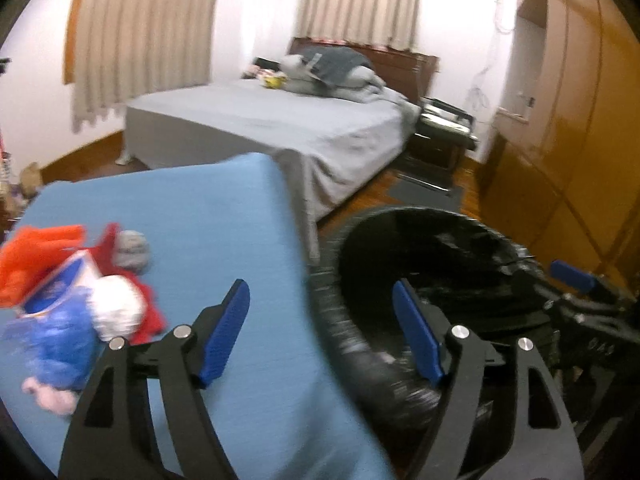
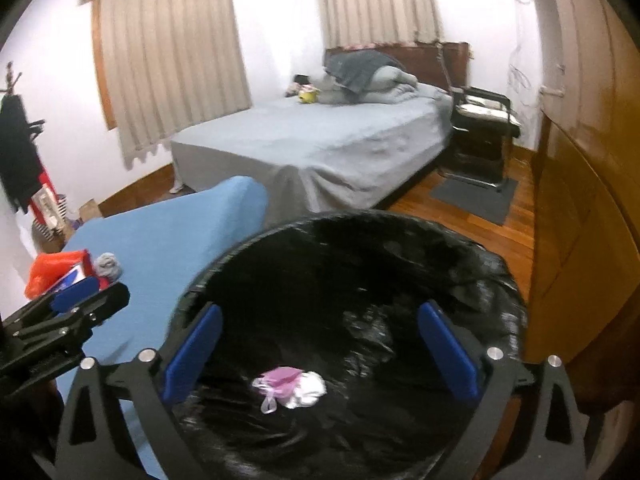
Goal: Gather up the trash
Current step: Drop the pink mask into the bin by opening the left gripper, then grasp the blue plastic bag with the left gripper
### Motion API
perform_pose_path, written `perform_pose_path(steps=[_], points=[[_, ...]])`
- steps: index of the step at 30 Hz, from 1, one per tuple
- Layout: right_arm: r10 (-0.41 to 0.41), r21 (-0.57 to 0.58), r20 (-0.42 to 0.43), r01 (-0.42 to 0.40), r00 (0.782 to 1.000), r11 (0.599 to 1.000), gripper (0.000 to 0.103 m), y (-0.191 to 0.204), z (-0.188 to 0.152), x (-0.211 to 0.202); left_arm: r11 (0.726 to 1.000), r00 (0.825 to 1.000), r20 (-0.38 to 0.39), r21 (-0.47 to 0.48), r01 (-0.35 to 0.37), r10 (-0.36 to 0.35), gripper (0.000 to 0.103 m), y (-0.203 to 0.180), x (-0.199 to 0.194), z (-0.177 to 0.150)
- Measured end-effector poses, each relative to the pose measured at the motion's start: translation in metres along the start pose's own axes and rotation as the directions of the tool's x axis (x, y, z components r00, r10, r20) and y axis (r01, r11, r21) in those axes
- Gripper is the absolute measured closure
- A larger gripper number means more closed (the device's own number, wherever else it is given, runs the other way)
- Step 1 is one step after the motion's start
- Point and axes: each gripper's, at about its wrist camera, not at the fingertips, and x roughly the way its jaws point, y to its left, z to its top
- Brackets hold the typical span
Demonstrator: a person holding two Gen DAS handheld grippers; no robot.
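Right tongs [image 2: 320, 354] agape above bin [image 2: 500, 268] rim, blue table [image 2: 168, 240] edge alongside.

- Your right gripper [image 2: 318, 354] hangs over the black-lined trash bin [image 2: 496, 280], jaws spread wide with nothing between them.
- A pink mask [image 2: 280, 378] and a white wad [image 2: 310, 390] lie touching inside the bin.
- Your left gripper [image 2: 76, 294] shows at the left edge, over the blue table [image 2: 168, 248].

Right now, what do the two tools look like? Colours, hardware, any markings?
Left tool and right tool match: matte black linkage frames with triangular cutouts, silver round pivot bolts, and flat, ribbed blue finger pads. There are faint pale digits on the right tool's body; no cables or sleeves are visible.
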Motion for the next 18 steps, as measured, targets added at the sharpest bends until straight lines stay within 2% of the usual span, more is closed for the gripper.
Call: perform_pose_path(steps=[4,9,15,18], points=[[0.060,-0.035,-0.007,-0.060,0.998,0.998,0.006,0.033,0.002,0.004,0.995,0.995,0.027,-0.010,-0.094,0.095,0.027,0.032,-0.020,-0.004],[0.135,-0.085,-0.035,-0.137,0.990,0.987,0.006,0.077,-0.001,0.014,0.976,0.975,0.047,-0.026,-0.217,0.218,0.026,0.074,-0.042,-0.009],[0.191,-0.121,-0.052,-0.196,0.980,0.973,0.006,0.113,-0.004,0.028,0.942,0.945,0.024,-0.085,-0.325,0.328,0.026,0.124,-0.048,-0.018],[0.208,-0.140,-0.058,-0.214,0.976,0.967,0.006,0.127,-0.004,0.035,0.930,0.937,0.003,-0.115,-0.348,0.350,0.028,0.140,-0.044,-0.020]])
